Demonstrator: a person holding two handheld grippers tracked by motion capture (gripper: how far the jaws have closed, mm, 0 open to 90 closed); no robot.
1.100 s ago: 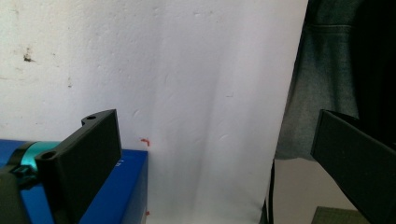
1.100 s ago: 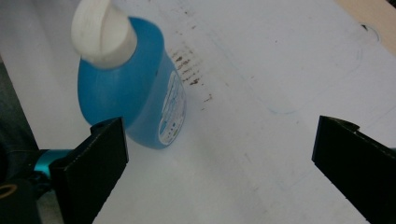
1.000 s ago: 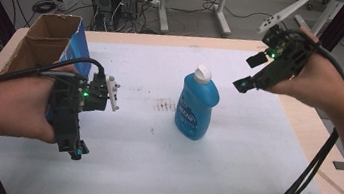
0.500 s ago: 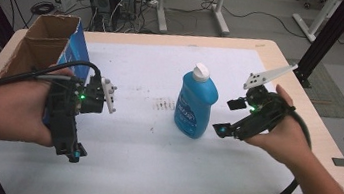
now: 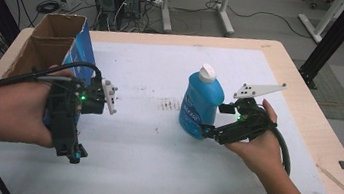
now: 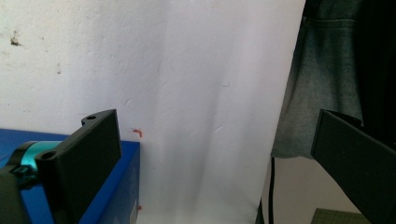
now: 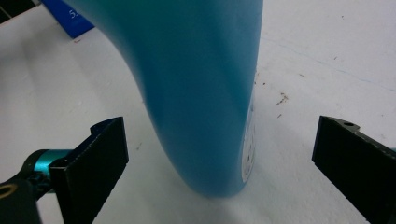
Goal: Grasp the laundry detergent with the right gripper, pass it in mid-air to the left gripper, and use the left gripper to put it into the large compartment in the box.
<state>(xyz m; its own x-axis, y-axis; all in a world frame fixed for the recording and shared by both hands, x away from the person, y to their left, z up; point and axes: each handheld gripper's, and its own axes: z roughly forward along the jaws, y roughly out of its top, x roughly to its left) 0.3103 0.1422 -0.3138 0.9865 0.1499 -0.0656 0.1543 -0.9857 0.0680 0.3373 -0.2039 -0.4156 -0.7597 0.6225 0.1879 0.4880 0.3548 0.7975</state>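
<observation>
The bench [image 5: 303, 119] lies bare around its middle, where the blue bottle [image 5: 200, 108] stands upright, well in from every edge. At the bottle's 4 o'clock the right gripper [image 5: 213, 120] has its jaws spread wide, flanking the bottle's base without touching. At 9 o'clock the left gripper [image 5: 72, 152] hangs beside the cardboard box [image 5: 48, 43], jaws released.
</observation>
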